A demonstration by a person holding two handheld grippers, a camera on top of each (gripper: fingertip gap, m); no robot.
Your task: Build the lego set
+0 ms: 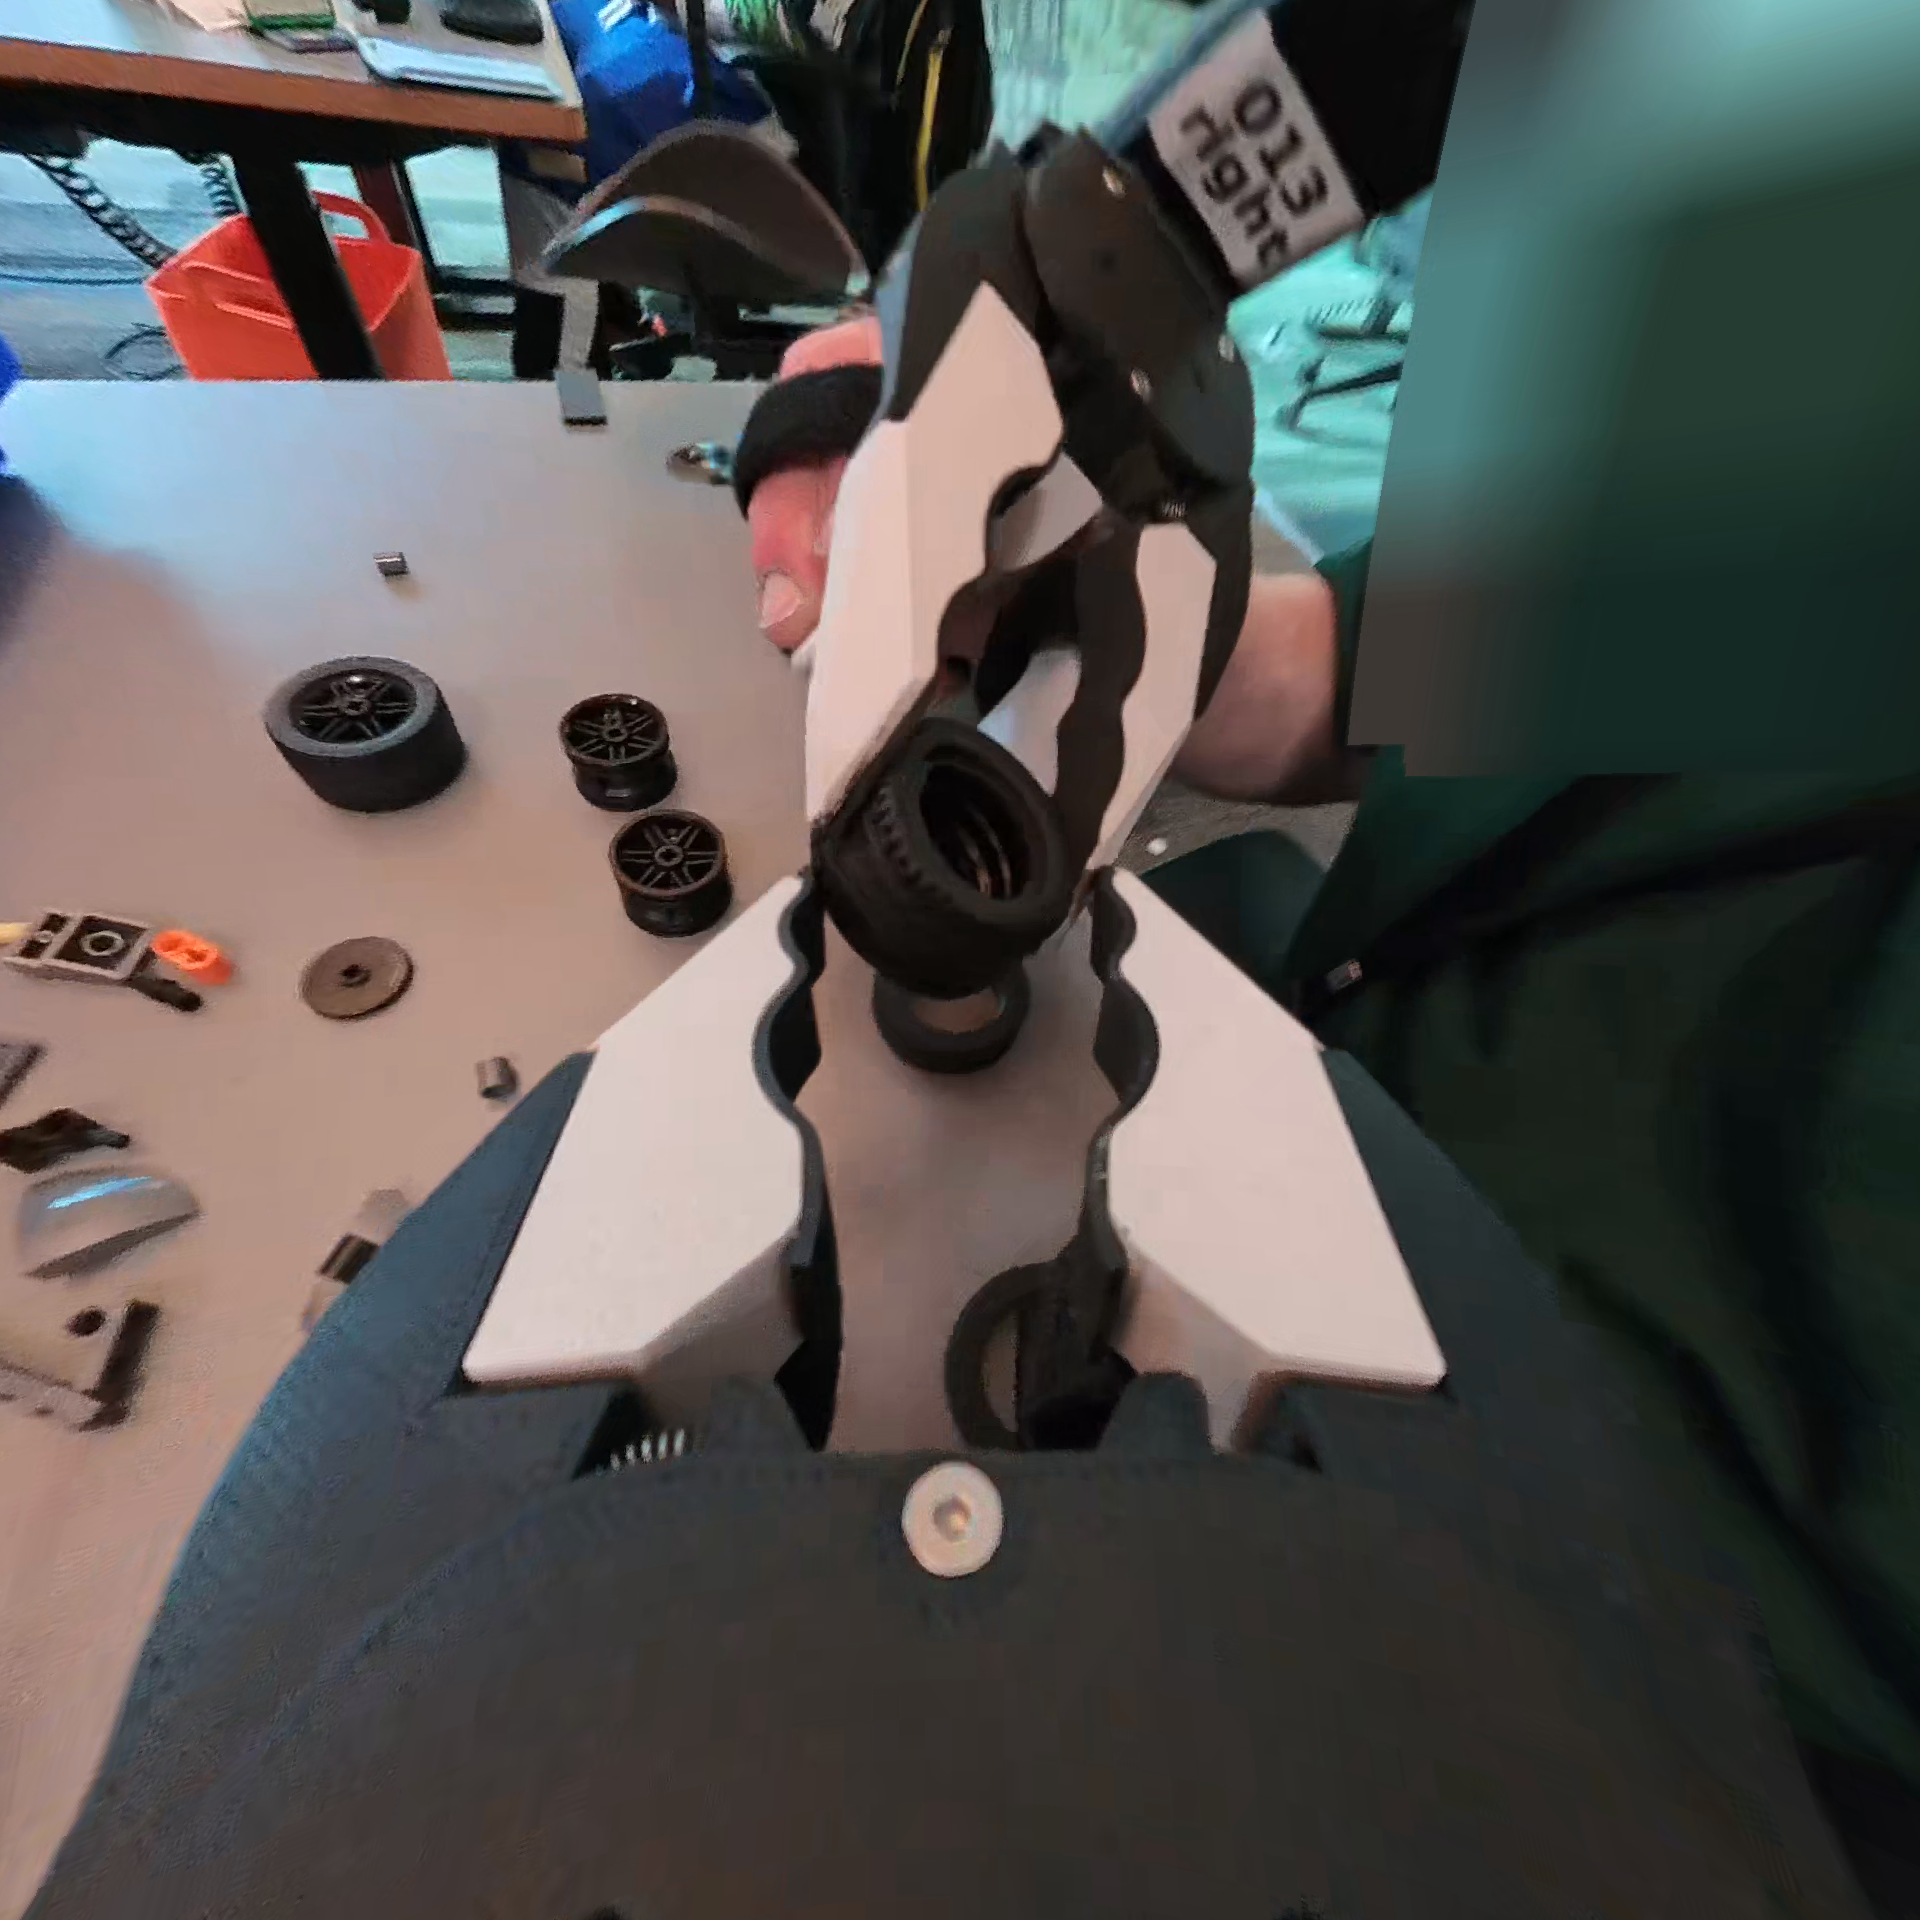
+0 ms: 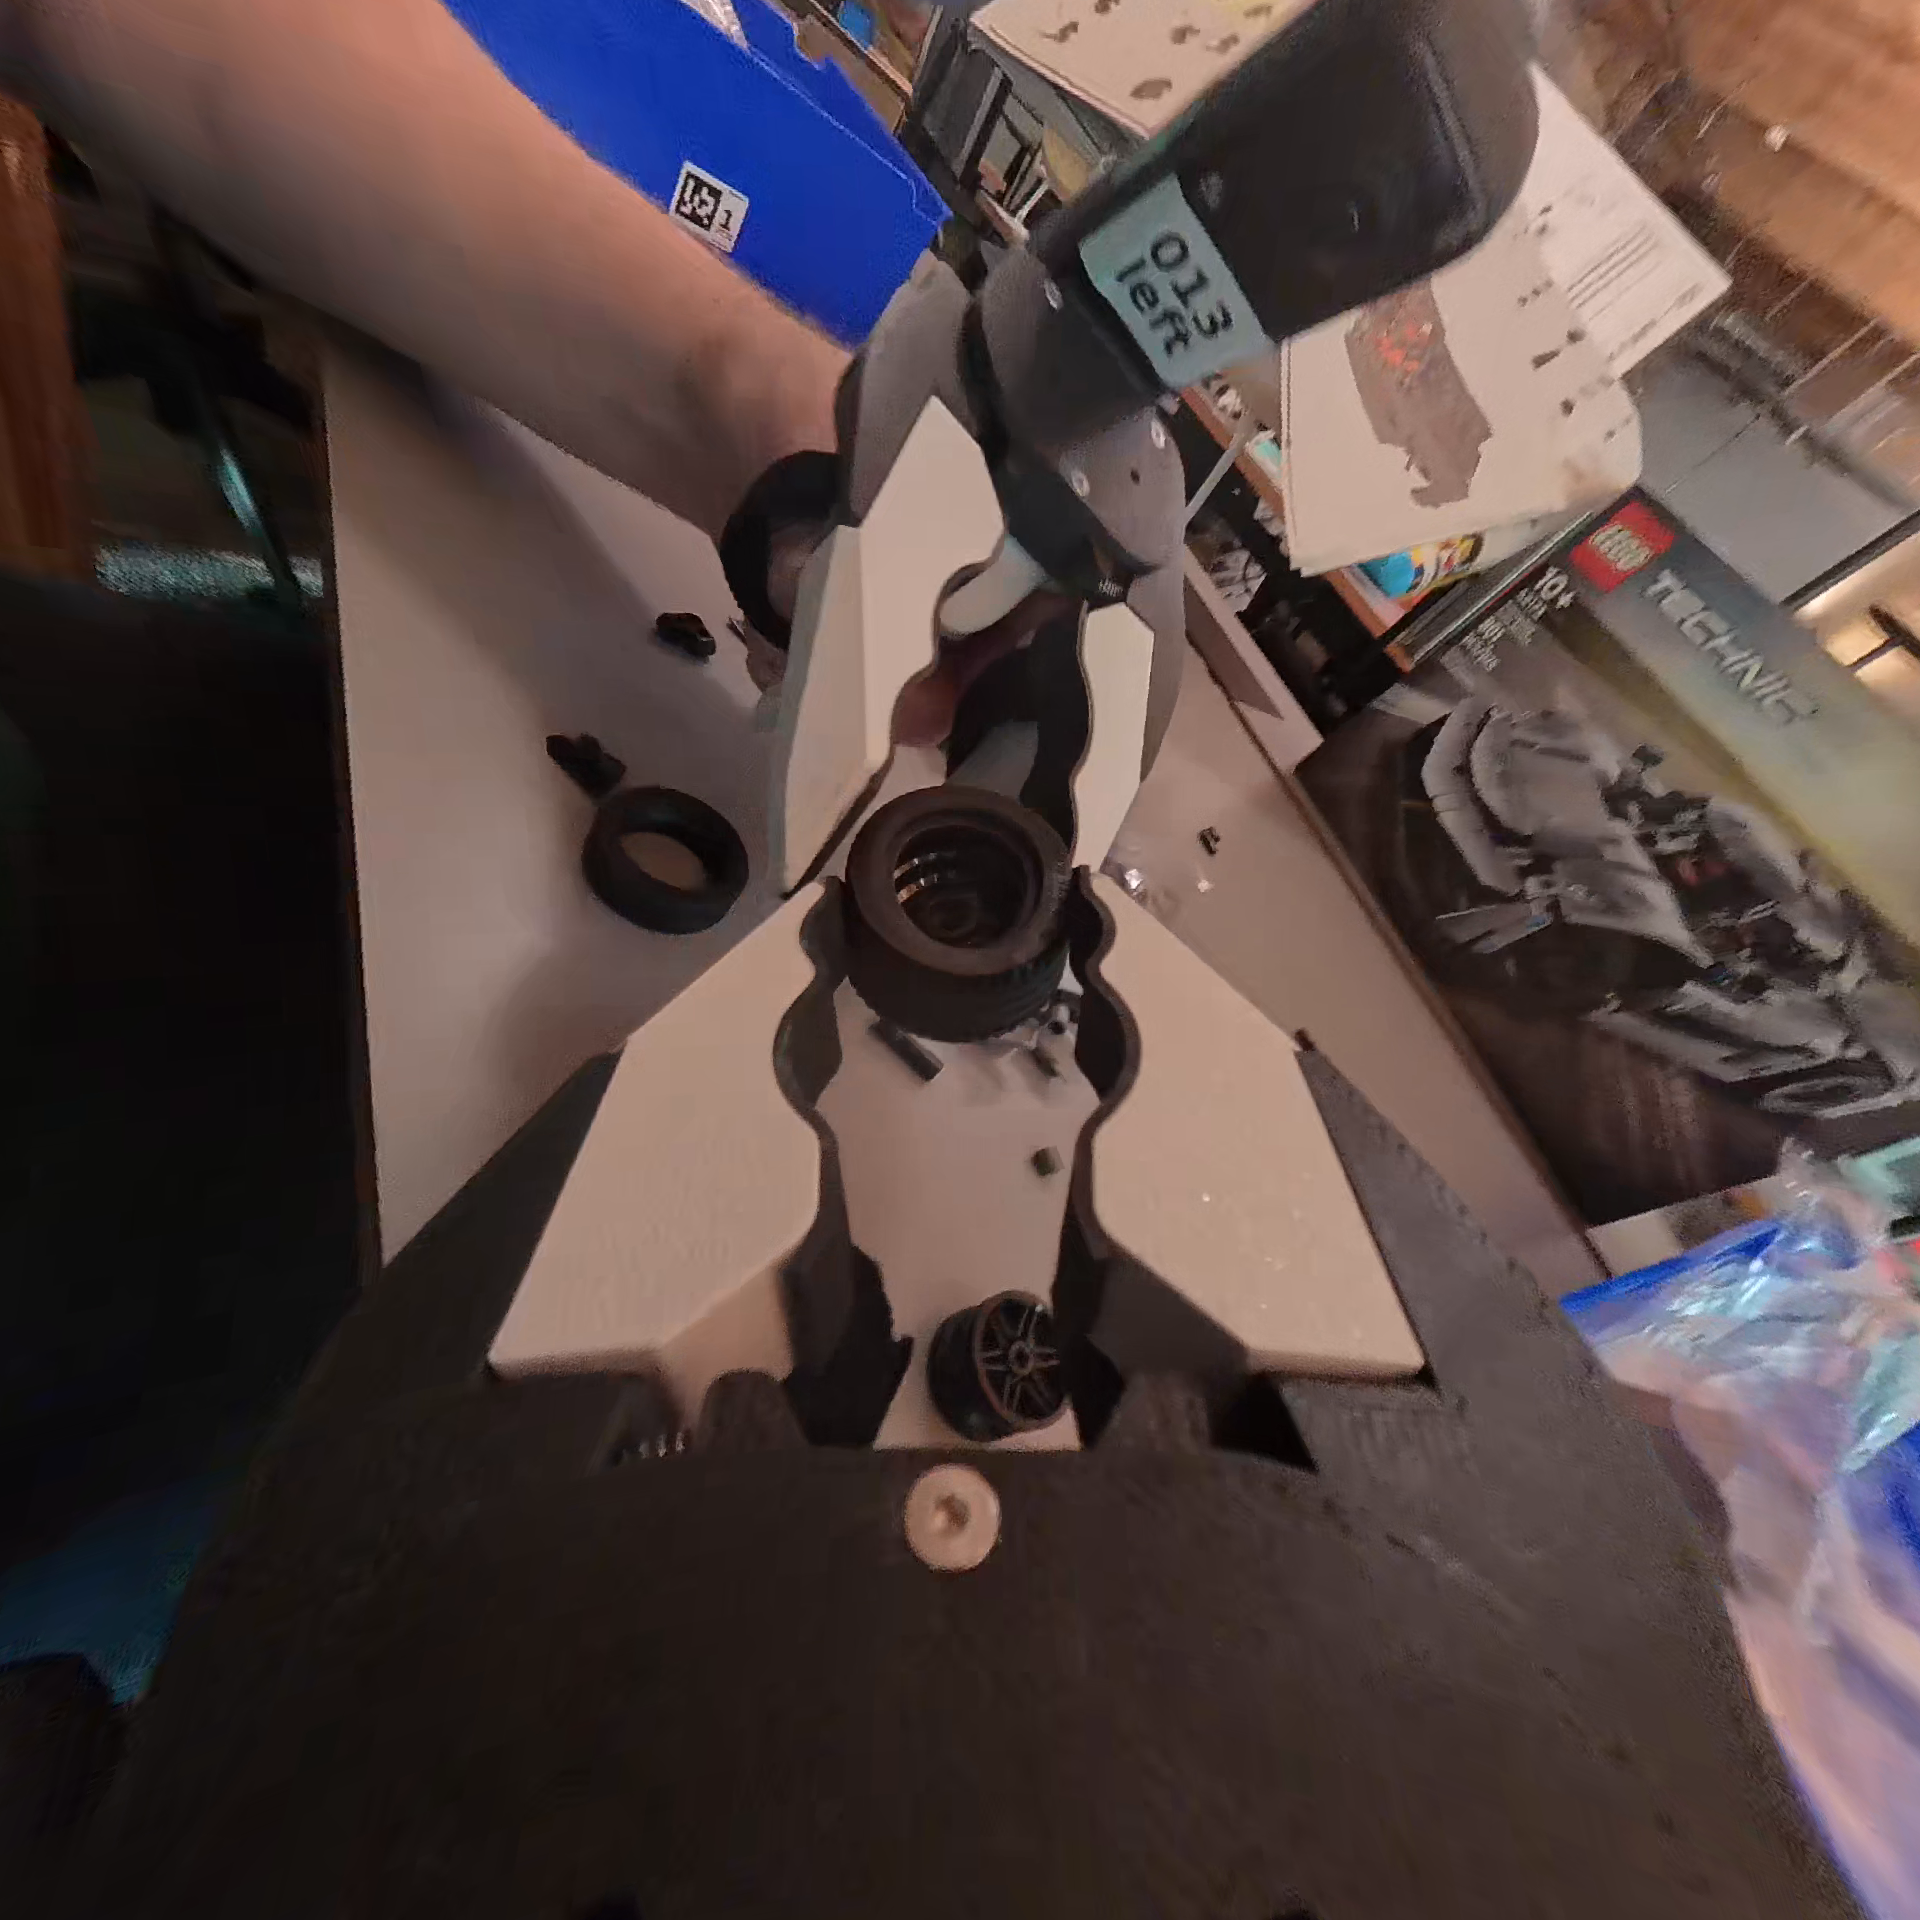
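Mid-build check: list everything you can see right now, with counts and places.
black rubber tyre: 1, black, in the air, gripped by both sets of jaws
loose black tyres: 2, black, on the table, one under the held tyre, one near the left gripper's base
wheel with tyre fitted: 1, black, table, far left
bare spoked rims: 2, black, mid table, close together
flat round disc: 1, black, in front of the rims
small orange connector: 1, orange, left edge
curved silver panel: 1, silver, near left
orange plastic bucket: 1, orange, floor beyond the table
printed set box: 1, grey, beside the table
grey table: 1, grey
left gripper: 1, white and black
right gripper: 1, white and black
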